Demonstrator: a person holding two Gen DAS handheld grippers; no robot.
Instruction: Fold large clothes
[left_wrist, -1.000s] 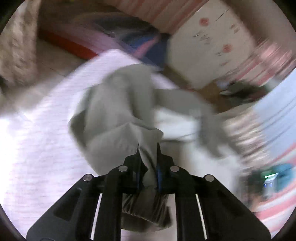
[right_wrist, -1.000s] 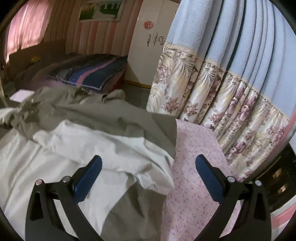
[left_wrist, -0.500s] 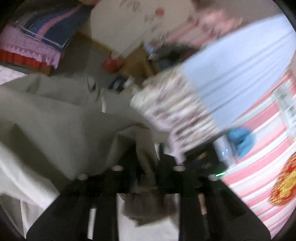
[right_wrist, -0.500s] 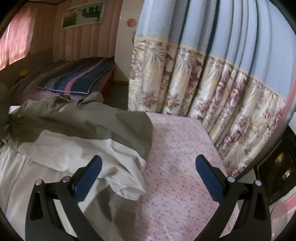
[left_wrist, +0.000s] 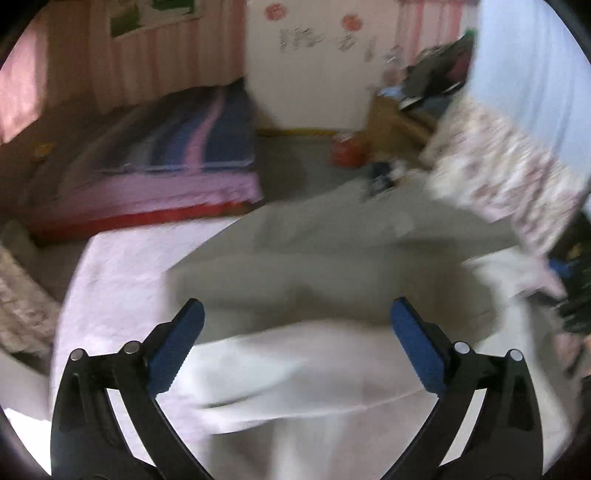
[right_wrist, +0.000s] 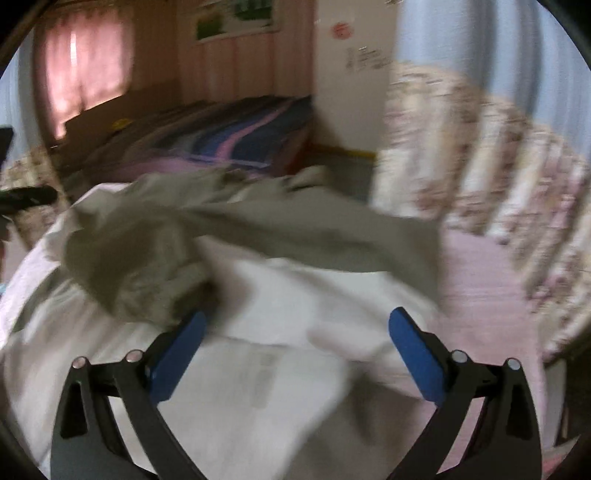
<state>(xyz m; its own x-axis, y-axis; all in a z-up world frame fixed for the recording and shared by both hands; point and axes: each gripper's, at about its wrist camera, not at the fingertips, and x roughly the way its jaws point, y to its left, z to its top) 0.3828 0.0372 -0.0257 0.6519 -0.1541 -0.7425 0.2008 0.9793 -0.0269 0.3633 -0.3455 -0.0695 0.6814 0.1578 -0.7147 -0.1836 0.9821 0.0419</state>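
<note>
Both your left tongs (left_wrist: 295, 347) and right tongs (right_wrist: 295, 354) gape wide, holding nothing. The grey garment (right_wrist: 280, 229) lies crumpled on the bed (right_wrist: 480, 273). It's soft, light and floppy, so pinch a hem edge.

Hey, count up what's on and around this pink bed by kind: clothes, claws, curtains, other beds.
Grey-and-white garment: 1
Claws, both open and holding nothing: 2, left claw and right claw
Floral curtain: 1
Striped bed across the floor: 1
Total: 5
</note>
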